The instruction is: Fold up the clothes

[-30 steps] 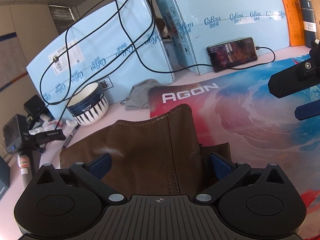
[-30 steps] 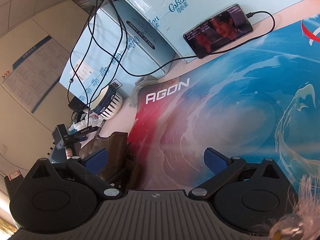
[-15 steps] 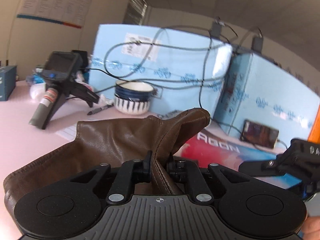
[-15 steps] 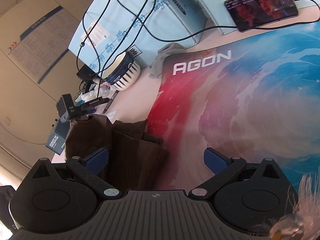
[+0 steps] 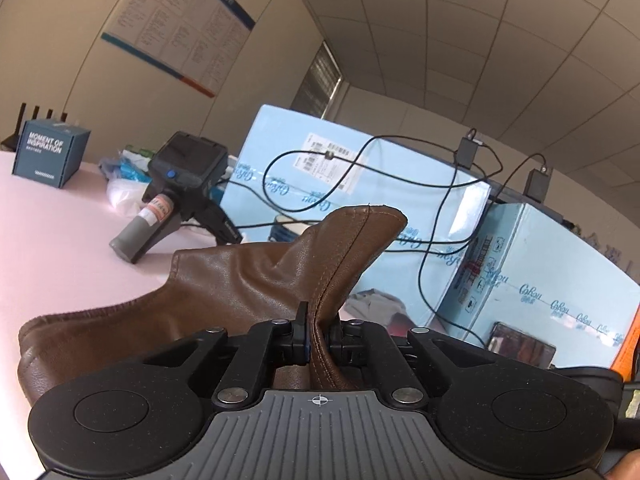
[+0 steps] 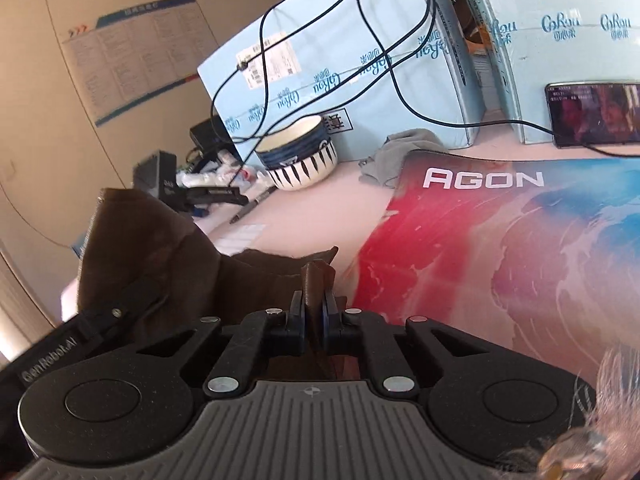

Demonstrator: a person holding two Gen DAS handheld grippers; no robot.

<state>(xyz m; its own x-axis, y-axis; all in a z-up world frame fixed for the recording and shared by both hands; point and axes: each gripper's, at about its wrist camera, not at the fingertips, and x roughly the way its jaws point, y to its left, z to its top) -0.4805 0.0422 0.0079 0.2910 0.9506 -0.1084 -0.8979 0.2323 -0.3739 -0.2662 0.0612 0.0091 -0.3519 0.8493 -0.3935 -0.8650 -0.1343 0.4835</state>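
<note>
left view, gripper: the left gripper (image 5: 318,336) is pinched tight on a fold of the brown leather clothing (image 5: 224,292), right by a stitched seam.
left view, where it is: the brown piece stands up in a peak past the fingers, and the rest hangs down to the pink table (image 5: 60,240).
left view, feel: it looks thick and a bit stiff, like soft leather. it keeps its shape when lifted. i think it is heavier than a shirt and a little slippery.
left view, room: a black hand tool (image 5: 176,196) and a dark blue box (image 5: 48,154) sit well apart on the left. blue cartons (image 5: 360,184) with hanging cables (image 5: 440,216) stand behind.
right view, gripper: the right gripper (image 6: 315,316) is squeezed shut on a small corner of the same brown piece.
right view, where it is: most of it piles up on the left, at the edge of the colourful mat (image 6: 520,248).
right view, good hold: i think edges and seams are best.
right view, room: the mat is open on the right. a striped bowl (image 6: 298,152), a pen (image 6: 252,204), a grey cloth (image 6: 400,152) and a phone (image 6: 592,114) sit farther back.
</note>
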